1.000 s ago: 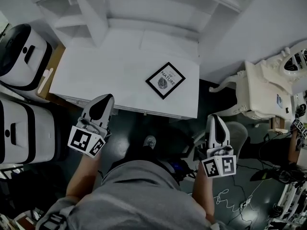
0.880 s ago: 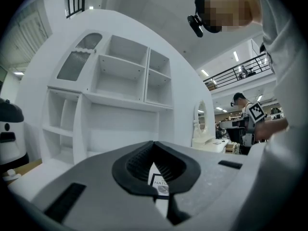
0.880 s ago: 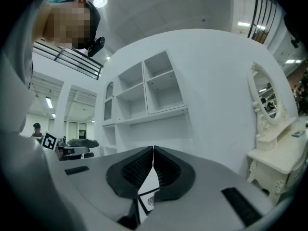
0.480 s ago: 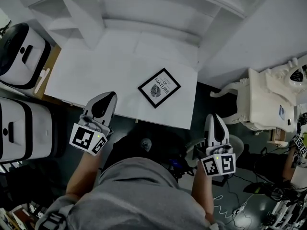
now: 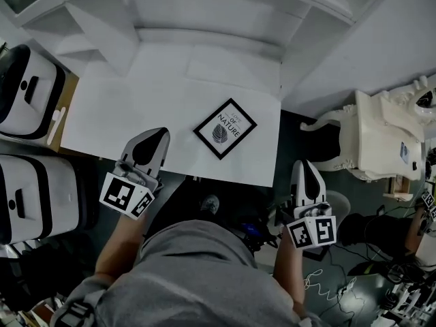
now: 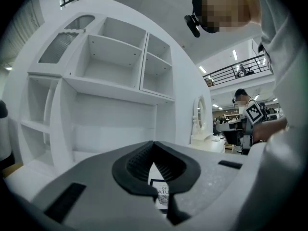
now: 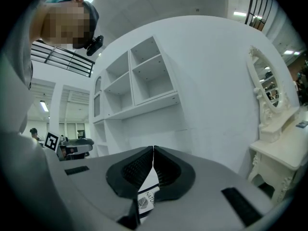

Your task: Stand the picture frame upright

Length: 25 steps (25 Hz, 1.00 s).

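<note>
Both tongs have drawn closer to the white desk than a second ago, and the picture frame now sits lower and nearer in the head view. Left tongs: jaws fully together, nothing held, the tip over the desk's near edge and just left of the frame. Right tongs: jaws likewise pressed together and empty, off the desk's right front corner, apart from the frame. Item: one small frame with a black border, white mat and a leaf print with lettering. It lies flat and face up, turned cornerwise, on the right front part of the desk, ahead of and between the two tongs. Each gripper view shows it low down, past the closed tips of the left tongs and right tongs. Handling, as judged: light and stiff. The front is probably glazed, so it is likely slick and liable to crack if dropped or pinched on the face. Lying flat, it offers only a thin edge. Best hold: the border at the nearest corner or along one side, lifted by one pair while the other steadies the opposite edge. Any back stand is hidden.
</note>
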Each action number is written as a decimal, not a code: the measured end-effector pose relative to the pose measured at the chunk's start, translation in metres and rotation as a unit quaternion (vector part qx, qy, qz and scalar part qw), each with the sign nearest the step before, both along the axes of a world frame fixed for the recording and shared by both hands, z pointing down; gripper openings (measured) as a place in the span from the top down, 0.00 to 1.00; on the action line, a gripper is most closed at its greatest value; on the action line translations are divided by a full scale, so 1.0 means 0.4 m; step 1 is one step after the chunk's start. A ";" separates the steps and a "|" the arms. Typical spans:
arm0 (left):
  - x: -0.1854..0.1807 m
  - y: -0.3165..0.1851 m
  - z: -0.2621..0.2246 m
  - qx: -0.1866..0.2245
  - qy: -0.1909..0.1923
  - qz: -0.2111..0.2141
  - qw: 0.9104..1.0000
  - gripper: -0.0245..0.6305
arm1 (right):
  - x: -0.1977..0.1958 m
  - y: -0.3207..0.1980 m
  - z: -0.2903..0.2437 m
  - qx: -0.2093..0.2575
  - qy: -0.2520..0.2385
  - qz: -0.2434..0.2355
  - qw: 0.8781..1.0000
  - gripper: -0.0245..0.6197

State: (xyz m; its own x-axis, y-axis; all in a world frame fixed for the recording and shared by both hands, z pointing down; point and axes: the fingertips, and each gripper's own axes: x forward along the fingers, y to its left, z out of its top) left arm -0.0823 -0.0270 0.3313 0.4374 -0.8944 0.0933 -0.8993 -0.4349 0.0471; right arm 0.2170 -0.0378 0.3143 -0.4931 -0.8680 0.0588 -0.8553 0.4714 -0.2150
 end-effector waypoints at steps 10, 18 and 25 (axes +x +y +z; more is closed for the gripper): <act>-0.026 -0.143 -0.037 0.004 0.019 0.080 0.997 0.95 | -0.079 -0.080 -0.033 -0.001 0.001 0.038 0.999 0.92; -0.076 -0.241 -0.049 0.008 0.016 0.111 0.994 0.95 | -0.147 -0.135 -0.056 0.002 0.006 0.067 0.998 0.92; -0.077 -0.271 -0.043 0.012 0.024 0.164 0.986 0.95 | -0.219 -0.169 -0.062 0.007 -0.002 0.063 0.998 0.92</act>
State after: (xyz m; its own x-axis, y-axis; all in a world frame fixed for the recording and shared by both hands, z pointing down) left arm -0.1133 -0.1355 0.3143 0.7071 -0.7056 0.0466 -0.7069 -0.7036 0.0719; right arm 0.1293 -0.1052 0.2896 -0.3793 -0.9242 0.0450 -0.9076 0.3622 -0.2121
